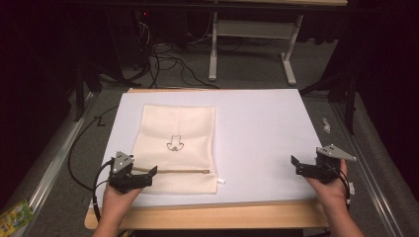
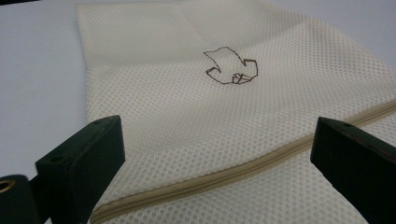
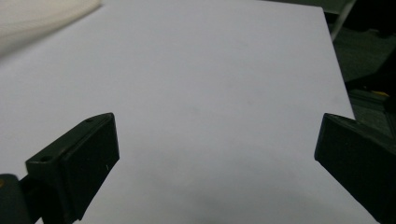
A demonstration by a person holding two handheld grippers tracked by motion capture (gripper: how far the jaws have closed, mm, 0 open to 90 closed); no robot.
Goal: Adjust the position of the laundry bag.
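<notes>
Left gripper, held in a person's left hand at the near-left of the table, hangs with its black jaws spread wide and nothing between them, poised over the near-left corner of the bag. Under and ahead of it lies the large white rectangular board that covers the wooden table top, whose bare near edge shows behind both grippers. Lying flat on the board, running forward and to the right from the left gripper, is the cream mesh laundry bag, the only article on the surface. A beige zipper runs along the bag's near side, starting just beside the left gripper's jaws and ending at a small white pull tab off the bag's right corner. In the left gripper view, the zipper crosses between the open jaws, and beyond it sits a small brown outline emblem stitched into the mesh. Right gripper, in the right hand, sits well apart at the board's near-right, jaws likewise released and empty above bare white board, a grey three-cornered plate on top.
</notes>
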